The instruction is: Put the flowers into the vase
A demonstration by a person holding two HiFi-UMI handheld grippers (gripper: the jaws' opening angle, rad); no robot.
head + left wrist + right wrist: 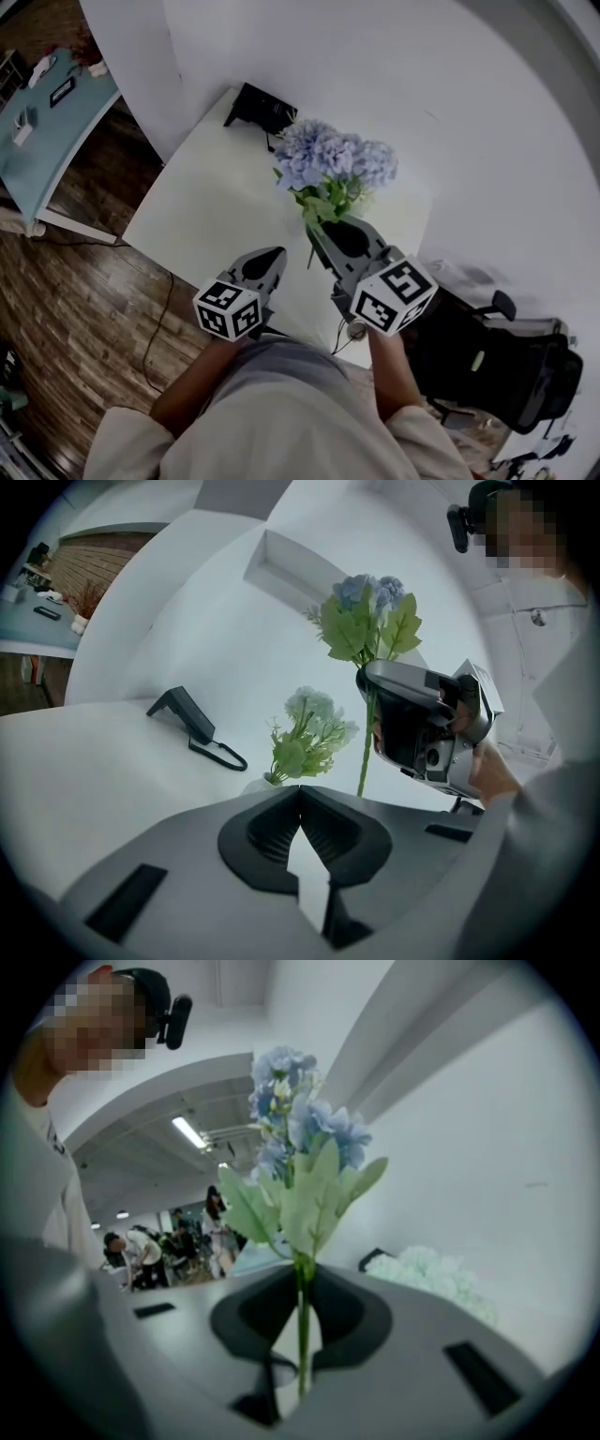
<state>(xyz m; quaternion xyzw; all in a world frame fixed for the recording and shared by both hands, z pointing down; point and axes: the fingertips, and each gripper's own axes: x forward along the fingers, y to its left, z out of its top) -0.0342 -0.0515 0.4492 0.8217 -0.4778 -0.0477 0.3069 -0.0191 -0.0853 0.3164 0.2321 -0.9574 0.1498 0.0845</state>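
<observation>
My right gripper (302,1279) is shut on the thin green stem (302,1330) of a blue flower (292,1115), held upright above the white table (206,216). The left gripper view shows that gripper (373,682) with the blue flower (370,597) above it and the stem (365,757) hanging below. A pale green-white bunch (307,731) stands in a clear vase (255,783) on the table, behind and below the held flower. In the head view the blooms (333,157) overlap just beyond my right gripper (323,230). My left gripper (267,261) is shut and empty, near the table's front edge.
A black stand with a cable (192,722) sits at the table's back, near the white wall (394,84). A black office chair (511,370) is on my right. Wooden floor (84,300) and a blue table (47,131) are to the left.
</observation>
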